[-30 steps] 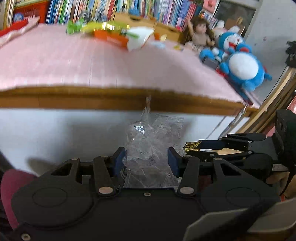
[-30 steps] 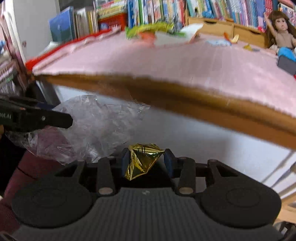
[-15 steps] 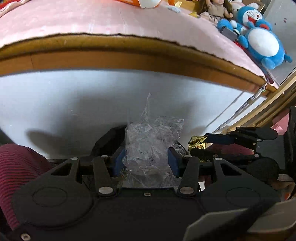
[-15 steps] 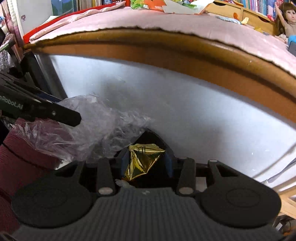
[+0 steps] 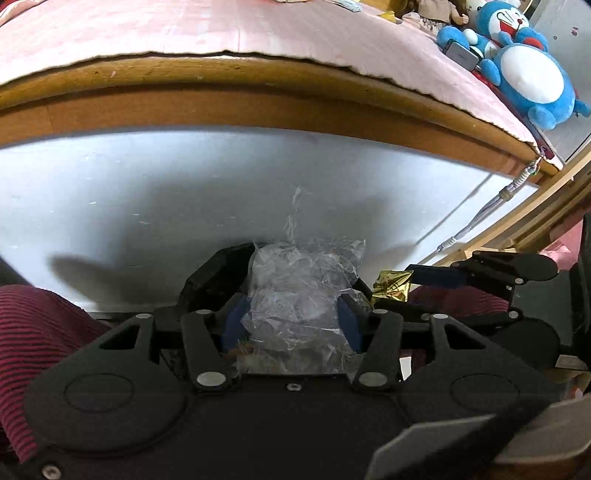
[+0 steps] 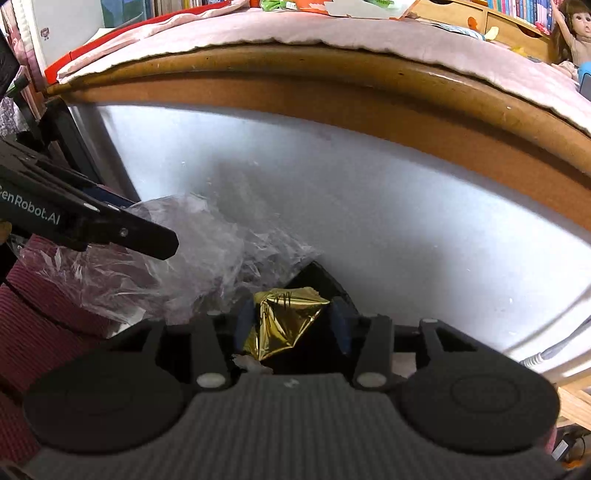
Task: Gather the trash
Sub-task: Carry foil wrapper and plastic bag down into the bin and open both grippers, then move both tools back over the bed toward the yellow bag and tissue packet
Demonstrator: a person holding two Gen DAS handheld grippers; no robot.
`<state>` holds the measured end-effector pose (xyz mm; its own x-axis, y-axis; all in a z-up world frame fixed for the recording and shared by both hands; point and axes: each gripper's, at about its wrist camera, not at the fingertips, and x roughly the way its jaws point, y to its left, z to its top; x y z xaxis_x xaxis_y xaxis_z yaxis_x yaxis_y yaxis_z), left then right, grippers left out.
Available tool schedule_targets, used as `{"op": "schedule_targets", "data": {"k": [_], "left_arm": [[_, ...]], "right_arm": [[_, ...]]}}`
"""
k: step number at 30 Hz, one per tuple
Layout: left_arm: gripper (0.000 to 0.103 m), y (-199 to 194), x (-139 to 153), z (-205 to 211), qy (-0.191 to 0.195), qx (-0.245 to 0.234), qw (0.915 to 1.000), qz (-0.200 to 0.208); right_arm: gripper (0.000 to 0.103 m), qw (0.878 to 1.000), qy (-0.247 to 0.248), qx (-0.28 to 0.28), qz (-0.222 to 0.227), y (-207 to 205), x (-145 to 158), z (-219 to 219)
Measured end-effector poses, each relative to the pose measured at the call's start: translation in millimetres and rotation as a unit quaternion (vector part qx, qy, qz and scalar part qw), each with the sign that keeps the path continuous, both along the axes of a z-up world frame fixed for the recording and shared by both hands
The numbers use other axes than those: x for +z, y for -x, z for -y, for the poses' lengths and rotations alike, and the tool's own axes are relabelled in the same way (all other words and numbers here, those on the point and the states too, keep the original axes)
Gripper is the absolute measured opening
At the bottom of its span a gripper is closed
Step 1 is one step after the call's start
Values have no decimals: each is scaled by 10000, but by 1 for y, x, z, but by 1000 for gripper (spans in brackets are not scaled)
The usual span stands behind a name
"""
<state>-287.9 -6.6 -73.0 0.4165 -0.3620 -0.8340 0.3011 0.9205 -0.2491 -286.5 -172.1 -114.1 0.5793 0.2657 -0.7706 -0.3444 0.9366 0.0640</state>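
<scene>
Left gripper (image 5: 291, 317): jaws opening, crumpled clear plastic wrap (image 5: 303, 295) between the blue pads, still touching both. Wrap is thin, creased, see-through, with a wisp sticking up.
Right gripper (image 6: 291, 325): jaws opening, gold foil wrapper (image 6: 286, 319) between them; foil touches the left pad, gap at the right pad. Foil is shiny, folded into a rough diamond, small black print on top.
Both bits of trash sit below the desk's front edge, over a black bin (image 5: 218, 275) whose angular rim shows behind the jaws.
Desk (image 5: 258, 99): rounded wooden edge, pink cloth (image 5: 221, 29) on top with a ragged hem; white panel (image 5: 147, 195) below.
Blue-and-white plush toy (image 5: 532, 77) at the desk's right edge; doll (image 6: 576, 29) and books at the back.
Maroon ribbed fabric (image 5: 33, 332) on the left.
</scene>
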Motion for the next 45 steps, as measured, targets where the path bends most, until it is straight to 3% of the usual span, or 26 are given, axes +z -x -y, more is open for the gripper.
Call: {"op": "schedule_targets", "data": {"k": [6,9,14,23,29,39,45], "left_arm": [[64,0,-2,3,-63,35,10000,27],[69,-1,-2,3,-62,62,9999,55],[71,-2,0,2,-61,112,9999,90],[71,-2,8,2,-95,129,9995,256],[71,-4,39,-4,42,120,9968,791],[74,-35,108,-12,188,186,9808,1932],[75,-80,132,-21,609,523,9757,2037]], "right_arm": [[58,10000,-7,5,7,1,0,3],[66,10000,-5,-4,26,2,0,2],[72,10000,-36,-24,10,3,0,3],[74,9998,-119,-92,118,2,10,9],[75,9982,-344,-125,474,-4,42,16],[79,9871,-698,-435,1377,-31,96,32],[79,9790,-647,-787,1766,-62,117,41]]}}
